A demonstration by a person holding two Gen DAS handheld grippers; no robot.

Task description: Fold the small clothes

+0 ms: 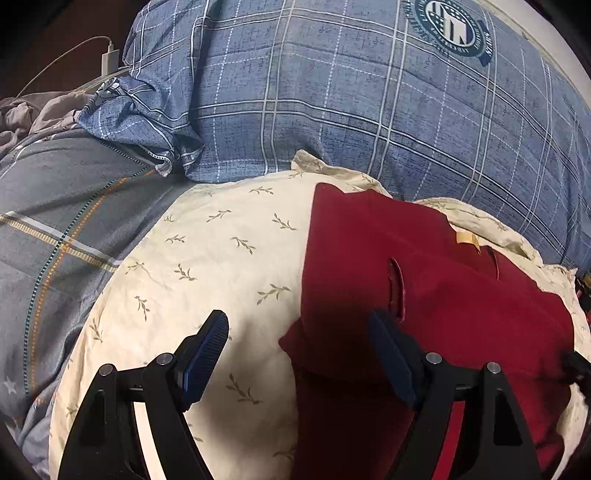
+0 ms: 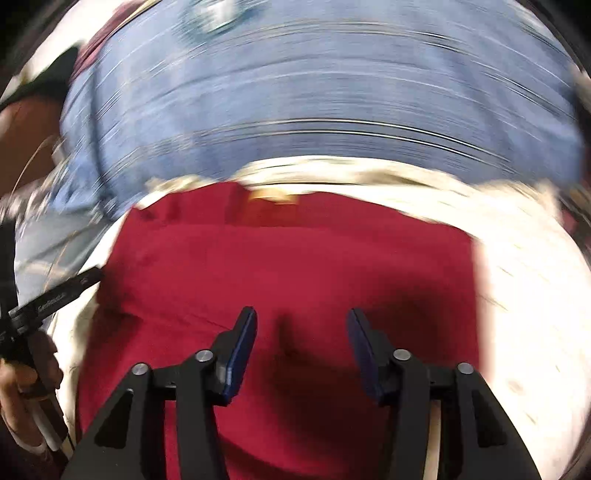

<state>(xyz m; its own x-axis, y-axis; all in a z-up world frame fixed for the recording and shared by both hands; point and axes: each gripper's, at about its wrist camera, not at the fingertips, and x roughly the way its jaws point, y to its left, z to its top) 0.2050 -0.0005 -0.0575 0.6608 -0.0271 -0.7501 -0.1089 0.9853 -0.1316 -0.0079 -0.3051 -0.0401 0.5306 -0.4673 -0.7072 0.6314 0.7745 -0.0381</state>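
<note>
Left wrist: left gripper jaws apart, empty, straddling the garment's left edge | bare pillow to its left | quilt beyond | right wrist, blurred: right gripper jaws apart, empty, above the garment, which lies flat on the pillow | left gripper at left edge.

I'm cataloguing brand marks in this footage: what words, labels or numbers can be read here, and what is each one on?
Nothing reads in full.
Round crest on the blue plaid quilt: ring lettering too small and warped to read.
Tan tag on the red garment: no legible print.
White lettering on the other hand-held gripper's black body, seen in the right wrist view: blurred, unreadable.
White charger: no visible text.
</note>
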